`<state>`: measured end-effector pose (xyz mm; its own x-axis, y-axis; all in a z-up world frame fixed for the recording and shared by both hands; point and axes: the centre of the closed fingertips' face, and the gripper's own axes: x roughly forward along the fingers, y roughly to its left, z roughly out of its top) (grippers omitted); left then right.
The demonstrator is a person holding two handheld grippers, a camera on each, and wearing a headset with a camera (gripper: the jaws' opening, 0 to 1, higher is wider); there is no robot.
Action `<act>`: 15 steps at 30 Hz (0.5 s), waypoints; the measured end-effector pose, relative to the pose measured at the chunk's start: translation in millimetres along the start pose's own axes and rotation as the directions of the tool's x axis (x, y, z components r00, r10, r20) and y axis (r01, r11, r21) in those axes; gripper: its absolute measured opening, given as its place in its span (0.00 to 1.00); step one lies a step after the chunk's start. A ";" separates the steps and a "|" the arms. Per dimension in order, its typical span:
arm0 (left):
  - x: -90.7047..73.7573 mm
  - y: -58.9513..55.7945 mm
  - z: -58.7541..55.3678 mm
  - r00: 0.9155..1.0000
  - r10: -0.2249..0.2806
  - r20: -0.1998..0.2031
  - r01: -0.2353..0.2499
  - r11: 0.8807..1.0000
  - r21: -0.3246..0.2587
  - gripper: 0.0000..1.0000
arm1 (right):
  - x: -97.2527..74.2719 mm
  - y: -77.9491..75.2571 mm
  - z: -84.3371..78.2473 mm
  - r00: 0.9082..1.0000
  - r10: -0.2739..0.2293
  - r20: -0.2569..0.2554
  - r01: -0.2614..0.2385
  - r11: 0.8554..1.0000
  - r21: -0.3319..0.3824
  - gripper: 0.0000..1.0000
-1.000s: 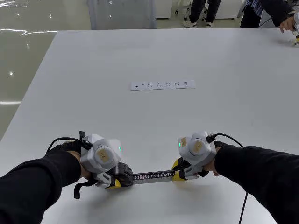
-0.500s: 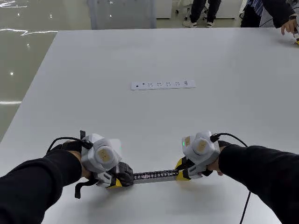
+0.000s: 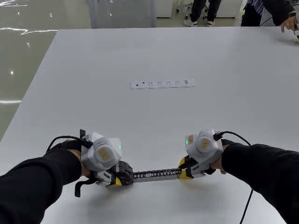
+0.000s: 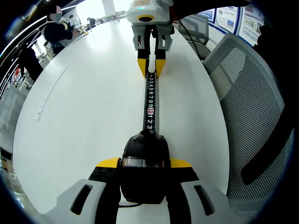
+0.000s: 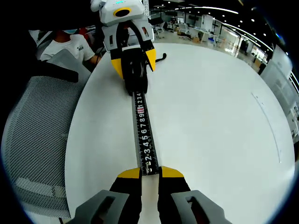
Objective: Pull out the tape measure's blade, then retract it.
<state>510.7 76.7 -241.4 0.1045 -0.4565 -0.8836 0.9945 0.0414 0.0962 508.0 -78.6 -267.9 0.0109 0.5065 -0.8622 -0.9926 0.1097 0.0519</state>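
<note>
Head view: blade stands drawn out of the tape measure

Head view has the left gripper at the left of the tape measure, near the front edge of the white table. Its jaws are clamped on the tape measure's black housing, which sits low at the tabletop. To the right of the tape measure the blade runs out straight and level. Whether it rests on the surface or hangs just over it cannot be told. At the end farthest from the tape measure, the right gripper pinches the blade's tip, its yellow-tipped jaws pressed together on it. Well beyond the tape measure, toward the middle of the table, lies a white power strip, apart from both grippers.

Left gripper view shows yellow pads on either side of the housing and the numbered blade leading straight away from the tape measure to the other gripper. Right gripper view shows the blade's end caught in the narrow slit between the jaws, digits printed along it. A grey mesh chair stands off the table's edge, on the person's side of the tape measure.
</note>
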 end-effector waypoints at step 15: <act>0.6 1.4 -0.2 1.000 0.002 -0.001 -0.002 1.000 -0.001 0.32 | -3.9 -1.1 -6.2 1.000 -0.005 -0.002 0.005 1.000 0.013 0.08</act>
<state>512.2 76.6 -241.9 0.1065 -0.4556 -0.8838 0.9943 0.0432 0.0976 508.3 -86.0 -267.7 0.0157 0.5044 -0.8633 -0.9909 0.1231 0.0539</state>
